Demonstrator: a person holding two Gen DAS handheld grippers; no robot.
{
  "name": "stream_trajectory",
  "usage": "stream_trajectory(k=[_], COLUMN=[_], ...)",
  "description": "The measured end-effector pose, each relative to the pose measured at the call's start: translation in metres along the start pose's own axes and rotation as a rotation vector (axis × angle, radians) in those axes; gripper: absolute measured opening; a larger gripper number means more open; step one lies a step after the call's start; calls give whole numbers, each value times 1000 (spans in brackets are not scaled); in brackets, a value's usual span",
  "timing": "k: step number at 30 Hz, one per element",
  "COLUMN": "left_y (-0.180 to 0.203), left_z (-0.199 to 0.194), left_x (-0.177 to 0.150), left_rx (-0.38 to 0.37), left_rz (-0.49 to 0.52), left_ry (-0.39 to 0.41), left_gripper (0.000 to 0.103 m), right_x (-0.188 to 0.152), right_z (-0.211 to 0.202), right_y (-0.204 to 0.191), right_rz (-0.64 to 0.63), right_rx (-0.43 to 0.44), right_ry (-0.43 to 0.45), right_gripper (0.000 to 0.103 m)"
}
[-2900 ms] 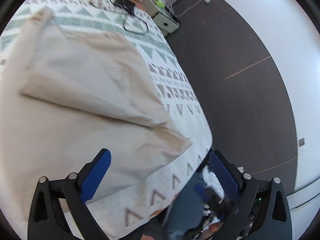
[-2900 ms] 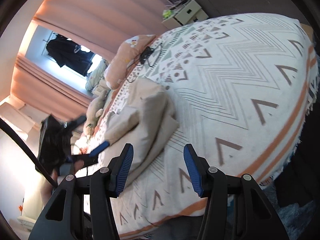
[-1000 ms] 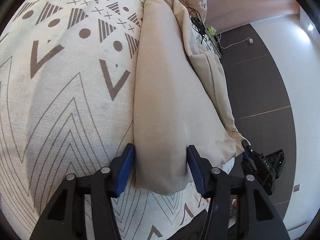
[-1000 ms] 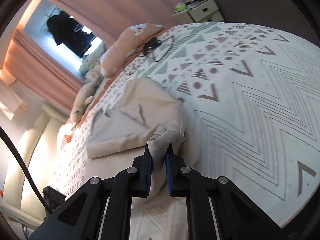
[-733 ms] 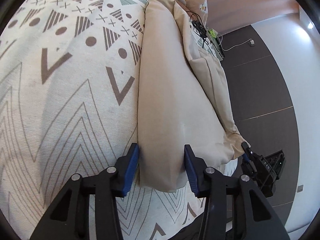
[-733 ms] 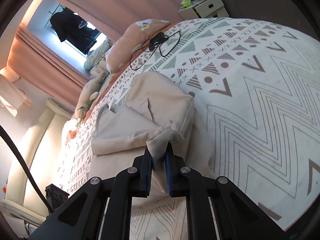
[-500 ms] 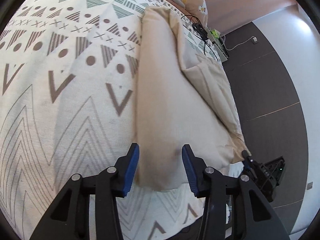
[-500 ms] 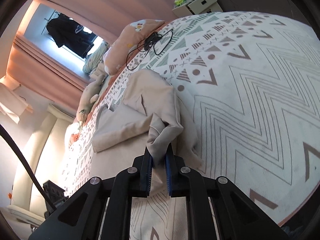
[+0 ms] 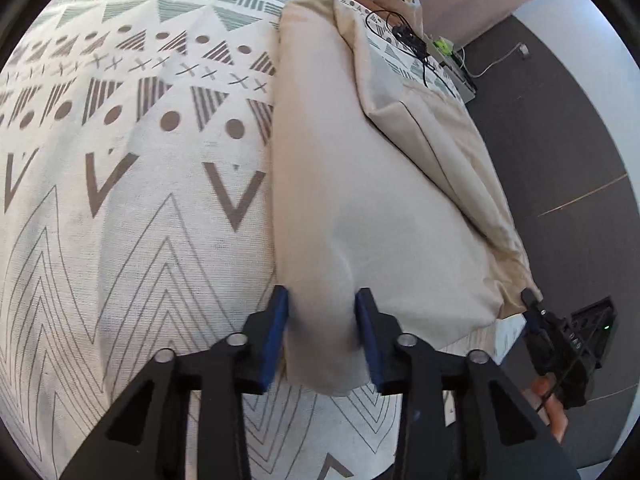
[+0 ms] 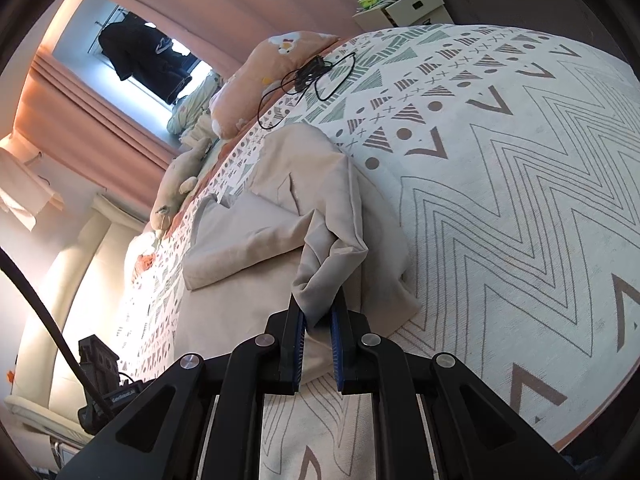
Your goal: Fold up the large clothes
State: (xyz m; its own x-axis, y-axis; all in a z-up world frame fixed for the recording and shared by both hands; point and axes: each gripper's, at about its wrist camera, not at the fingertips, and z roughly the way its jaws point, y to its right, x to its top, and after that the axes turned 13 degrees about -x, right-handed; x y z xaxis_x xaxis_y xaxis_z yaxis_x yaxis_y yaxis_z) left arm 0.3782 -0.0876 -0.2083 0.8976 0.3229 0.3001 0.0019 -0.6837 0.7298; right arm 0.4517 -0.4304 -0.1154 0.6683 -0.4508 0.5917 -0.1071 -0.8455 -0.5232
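A large beige garment (image 9: 360,184) lies partly folded on a patterned bedspread (image 9: 132,208). My left gripper (image 9: 322,332) has its blue pads on either side of a fold at the garment's near corner, pinching the cloth. My right gripper (image 10: 318,340) is shut on another bunched corner of the same garment (image 10: 280,220) and holds it lifted a little off the bed. The right gripper also shows at the right edge of the left wrist view (image 9: 560,336), at the garment's other corner.
A peach pillow (image 10: 264,76) and a black cable (image 10: 308,76) lie at the head of the bed. A plush toy (image 10: 176,188) lies beside them. A bedside cabinet (image 10: 404,8) stands by the curtain (image 10: 208,12). Dark floor (image 9: 560,140) runs along the bed's edge.
The left gripper has closed in on the garment's near corner, its pads narrowing from wide open to a pinch. The right gripper stays shut on its corner and has lifted it slightly.
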Motion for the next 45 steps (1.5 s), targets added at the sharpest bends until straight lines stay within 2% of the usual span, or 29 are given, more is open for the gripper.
stream_trajectory(k=[4,7,11,15,16,17,18,19,21,23,27,30,36,45], left_y=[-6,-9,-5,7,8,7,8,8,7,7,8,5,-15,-51], left_z=[-9,-13,-13,-8,-9,-10,-10,-10,-13,-17,-27,-36,-58,-80], left_x=[-1,-2,-6,-2,-1,-1,0,1,1,0,-4,-3,0,0], left_rx=[17,6,-19,0,0,-1,-2,-12,-44,-74,-95,-95,-83,-84], left_rz=[13,4,23,43,38,28,20,13,4,-1,3,0,-30,-105], left_ry=[2,16,22,17,16,15,15,18,34,61,99,129,191,259], left_gripper=[25,24,25,27,27,28,30,33,46,83,85,85,85,85], right_x=[4,5,4,-1,-2,-3,-2,-1,4,13,20,23,27,30], right_z=[0,4,14,25,21,17,10,4,-13,-23,-29,-17,29,110], right_y=[-7,-3,23,51,50,47,43,40,38,31,-6,-40,-113,-199], right_rz=[-28,-16,27,77,61,42,18,0,-17,-47,-187,-317,-586,-889], right_rx=[31,51,-14,4,-11,-47,-106,-153,-185,-182,-156,-135,-172,-247], right_ry=[-7,-9,-3,-40,-35,-23,-3,18,69,94,102,79,27,-41], right_gripper=[8,8,8,8,13,27,36,49,53,53,53,53,53,53])
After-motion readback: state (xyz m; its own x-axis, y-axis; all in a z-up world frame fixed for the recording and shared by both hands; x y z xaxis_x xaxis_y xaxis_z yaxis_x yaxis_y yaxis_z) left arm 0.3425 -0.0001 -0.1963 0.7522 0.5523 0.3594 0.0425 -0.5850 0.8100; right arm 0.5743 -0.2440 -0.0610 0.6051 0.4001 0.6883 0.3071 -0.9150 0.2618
